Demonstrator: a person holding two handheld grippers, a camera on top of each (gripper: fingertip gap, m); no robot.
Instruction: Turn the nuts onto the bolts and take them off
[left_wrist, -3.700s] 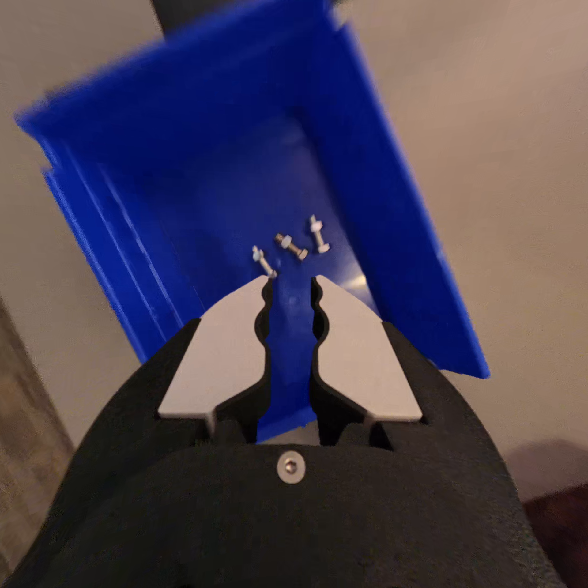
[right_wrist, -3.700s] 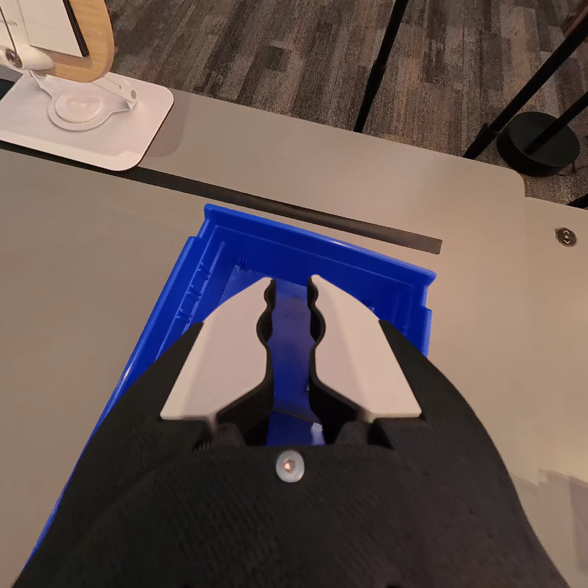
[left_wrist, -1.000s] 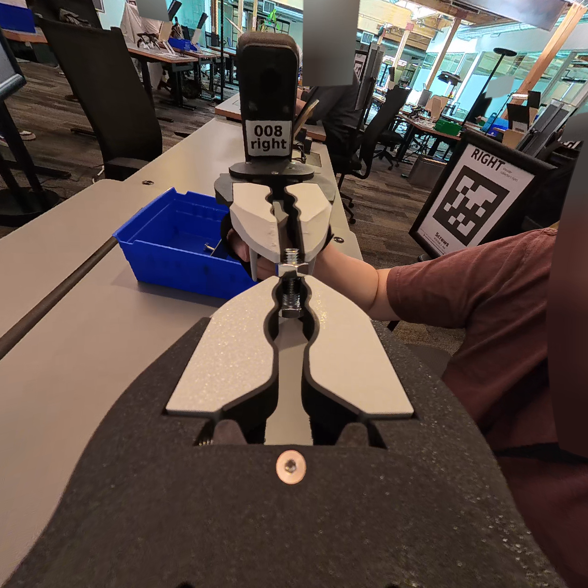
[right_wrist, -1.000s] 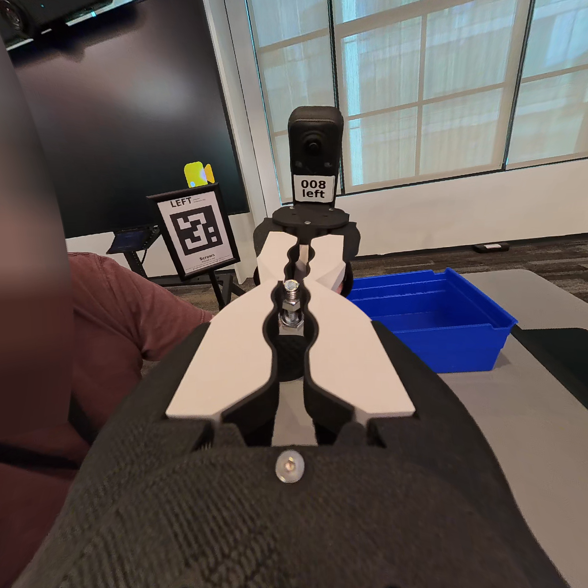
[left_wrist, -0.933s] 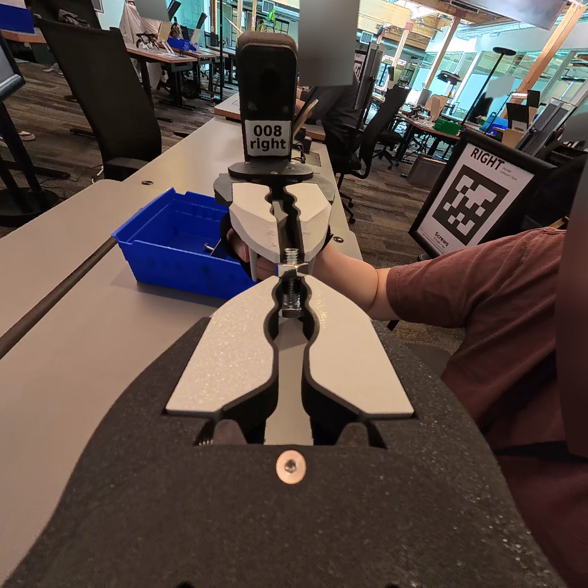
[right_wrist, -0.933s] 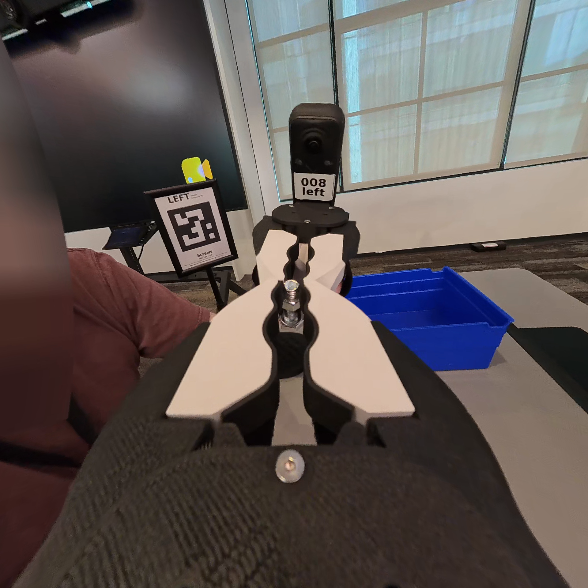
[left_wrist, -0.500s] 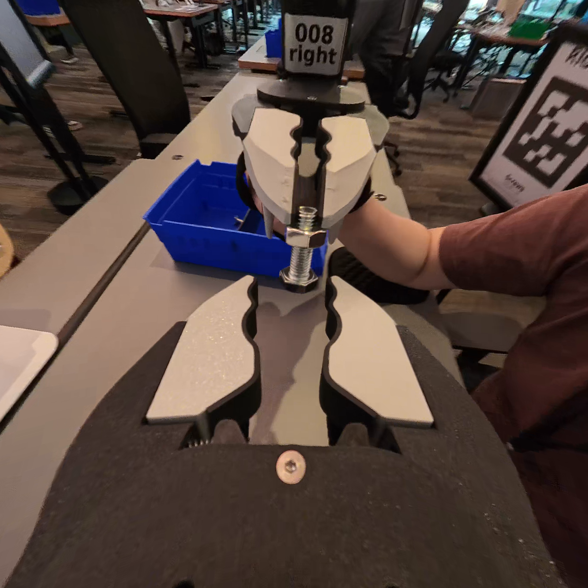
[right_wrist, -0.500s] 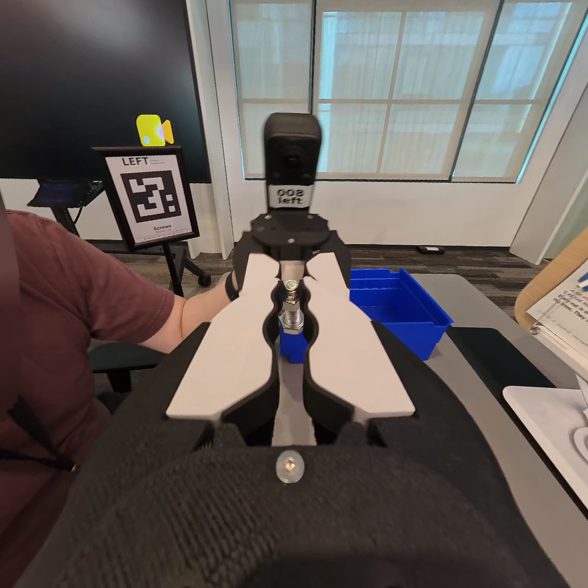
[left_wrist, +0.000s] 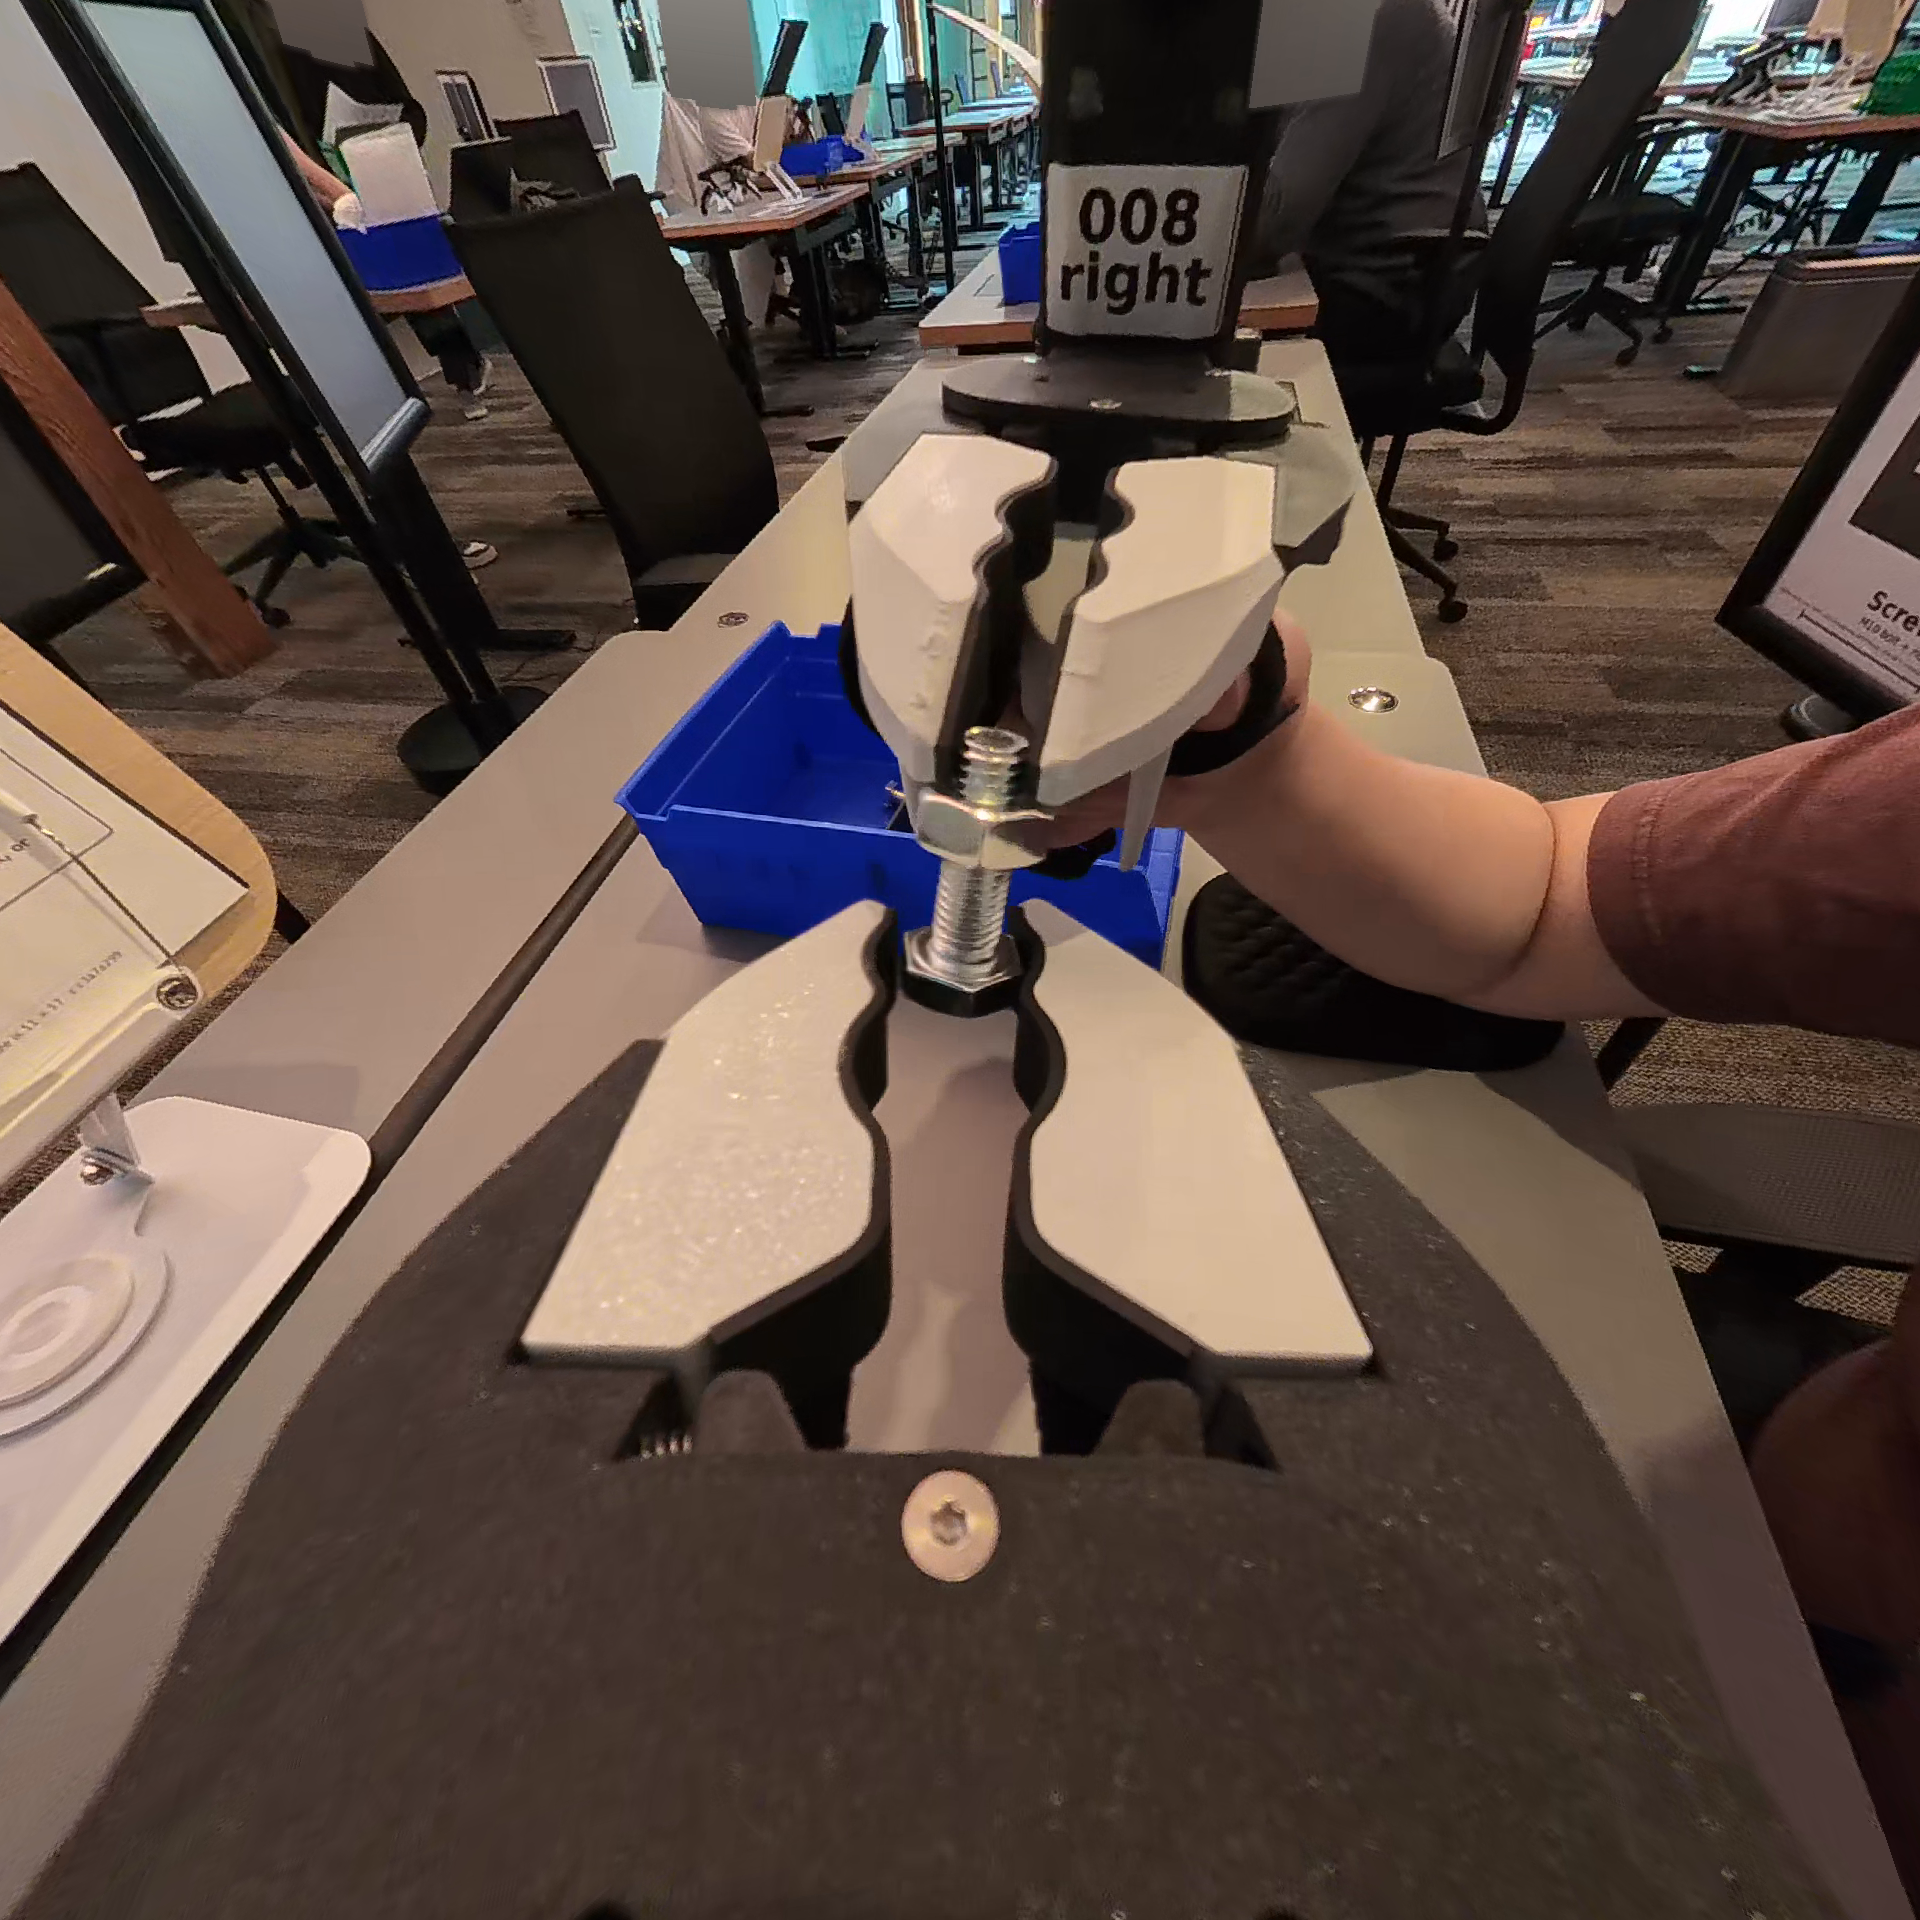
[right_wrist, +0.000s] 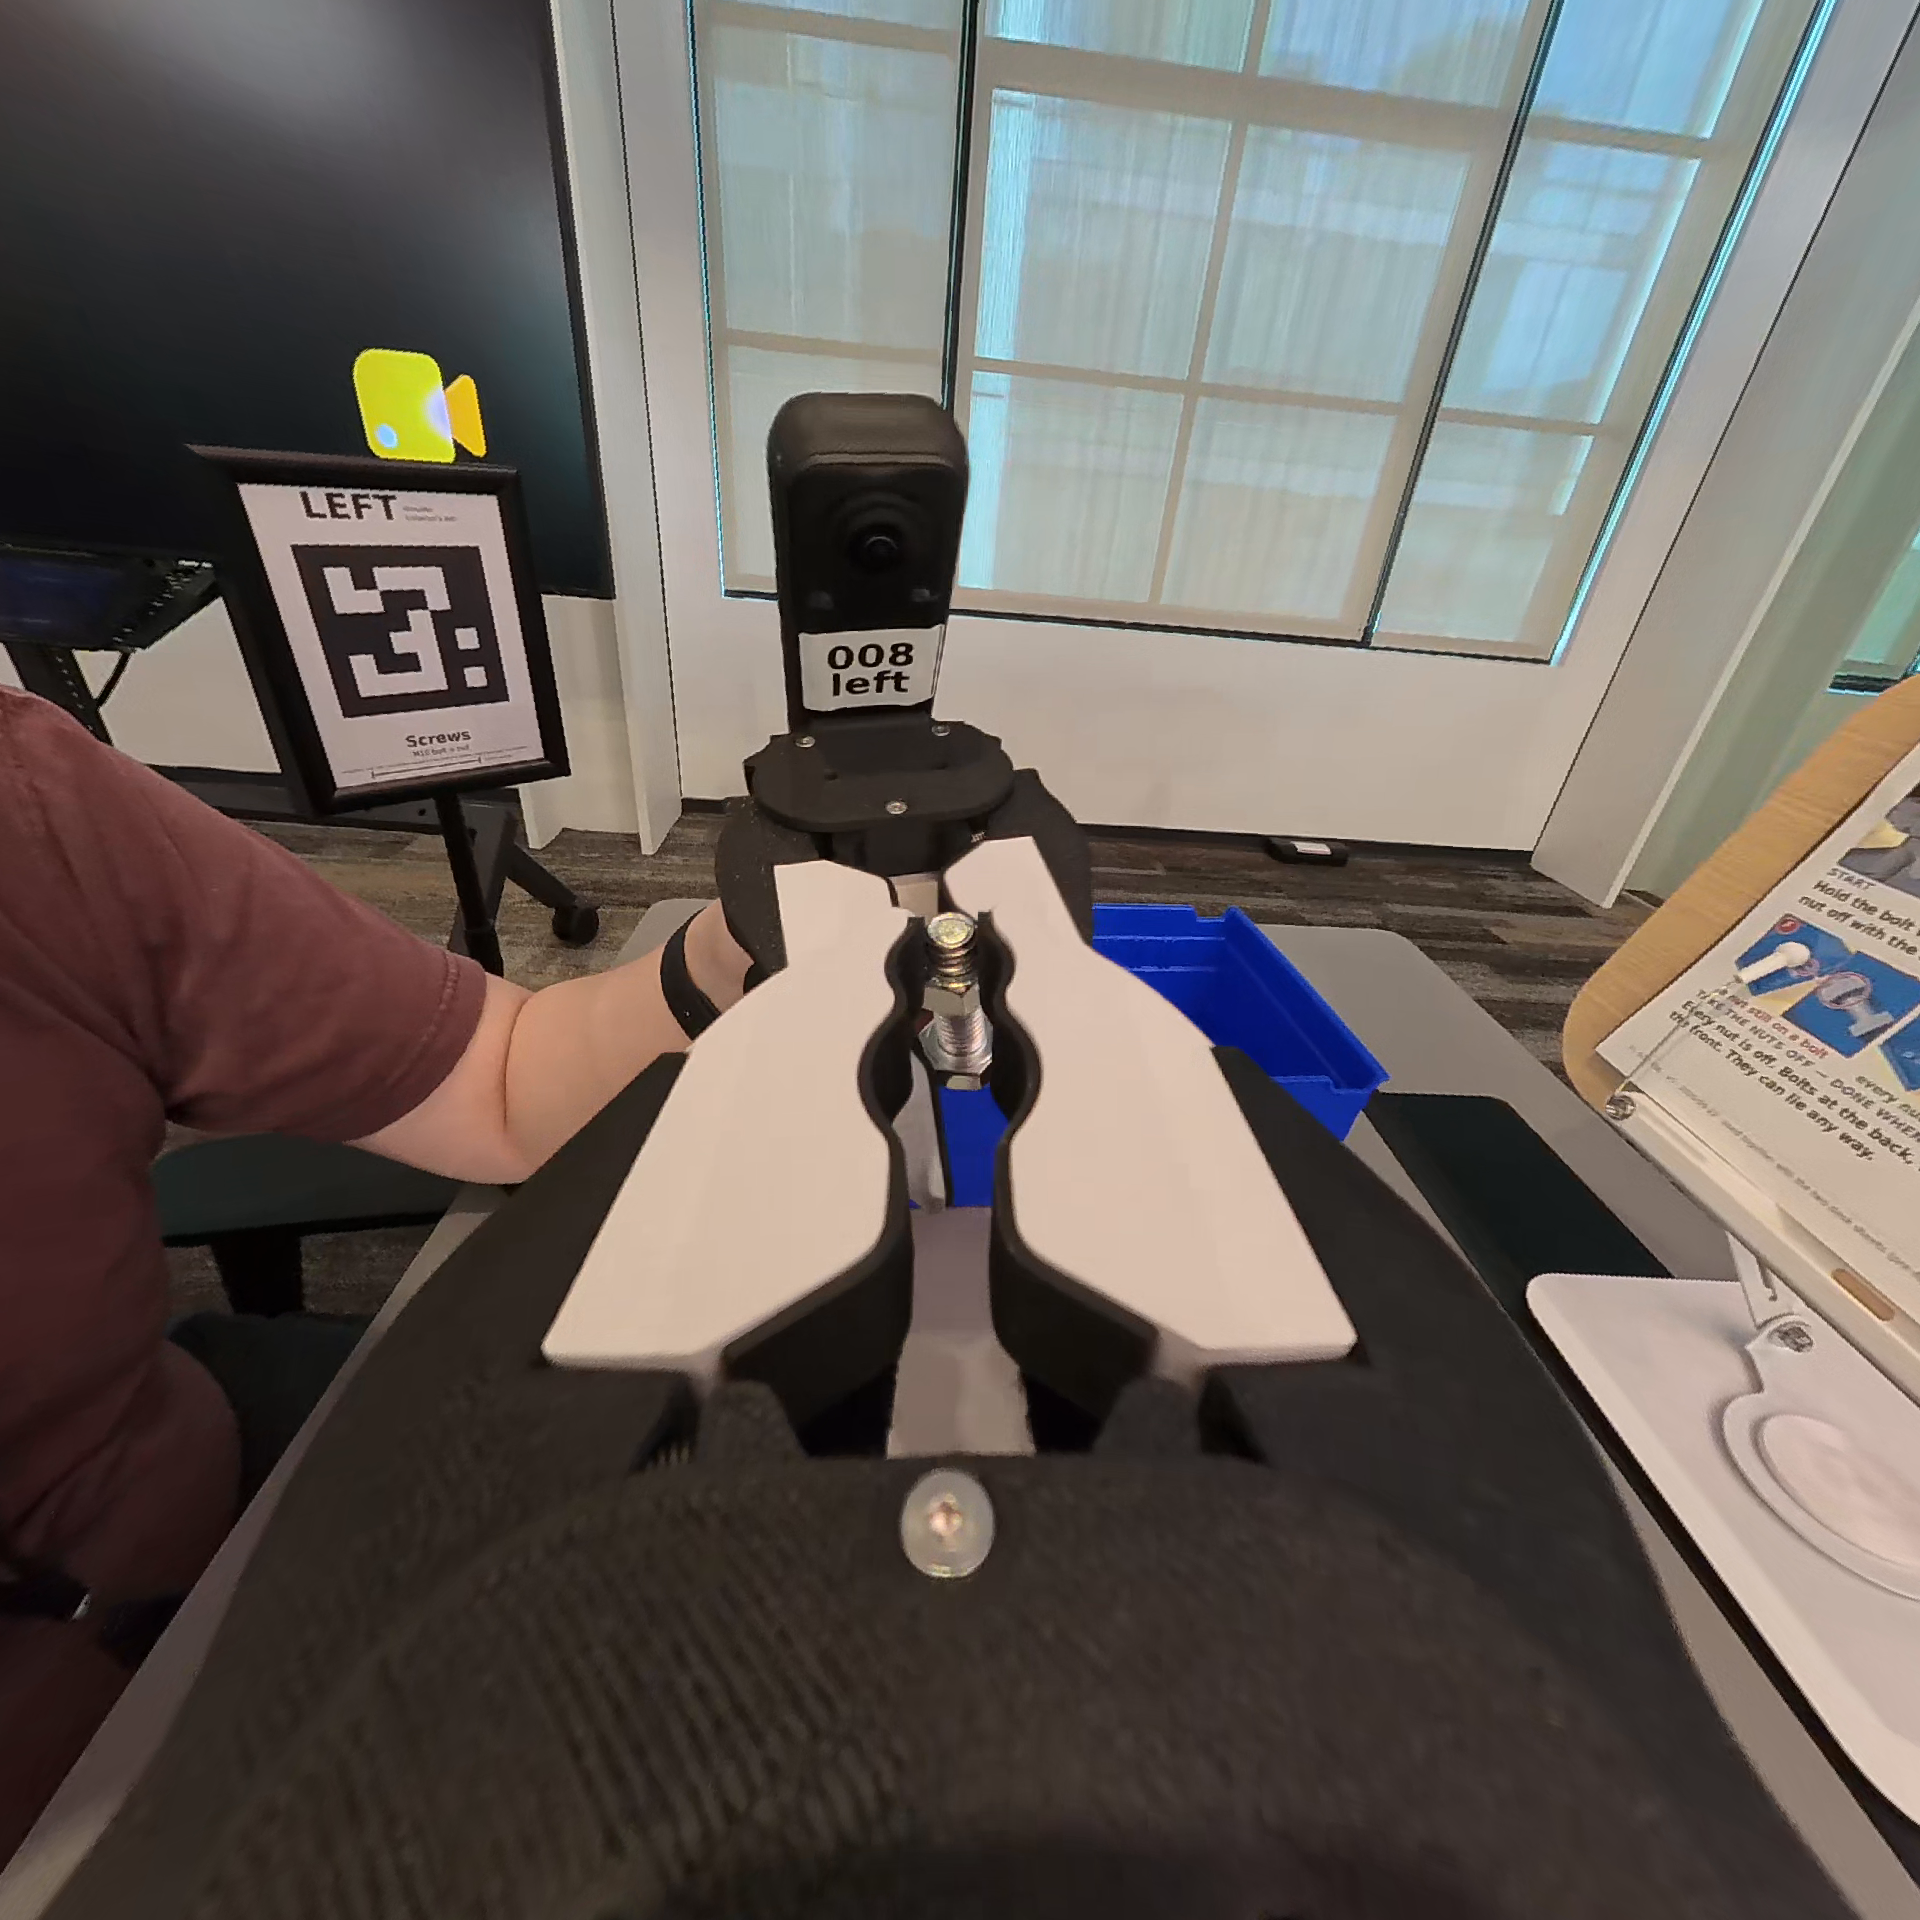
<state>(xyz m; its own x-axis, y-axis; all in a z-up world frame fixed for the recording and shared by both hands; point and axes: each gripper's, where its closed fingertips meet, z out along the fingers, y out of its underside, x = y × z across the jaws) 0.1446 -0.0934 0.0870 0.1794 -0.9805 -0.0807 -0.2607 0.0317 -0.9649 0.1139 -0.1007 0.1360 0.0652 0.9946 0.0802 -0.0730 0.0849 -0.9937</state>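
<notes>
A silver bolt (left_wrist: 961, 914) with a hex nut (left_wrist: 977, 831) on its thread is held in the air between the two grippers, above the grey table (left_wrist: 436, 935). My left gripper (left_wrist: 958, 940) is shut on the bolt's hex head, which sits between its fingertips. My right gripper (right_wrist: 948, 966) comes from the opposite side and is shut on the nut (right_wrist: 951, 1003). It also shows in the left wrist view (left_wrist: 987, 790), tilted down over the bolt, whose threaded end pokes up between its fingers. The left gripper also shows in the right wrist view (right_wrist: 914, 904).
A blue bin (left_wrist: 748, 821) stands on the table just behind the bolt, also in the right wrist view (right_wrist: 1247, 997). A black mat (left_wrist: 1340, 987) lies beside it. An instruction stand on a white base (right_wrist: 1714, 1403) is at the side. A person's forearm (left_wrist: 1403, 883) holds the right gripper. The tips of one gripper are about 5 cm away from the tips of the other.
The left gripper, shut on the bolt a second ago, let go and opened half a second ago. It has now closed on the bolt head. The right gripper stayed shut on the nut.
</notes>
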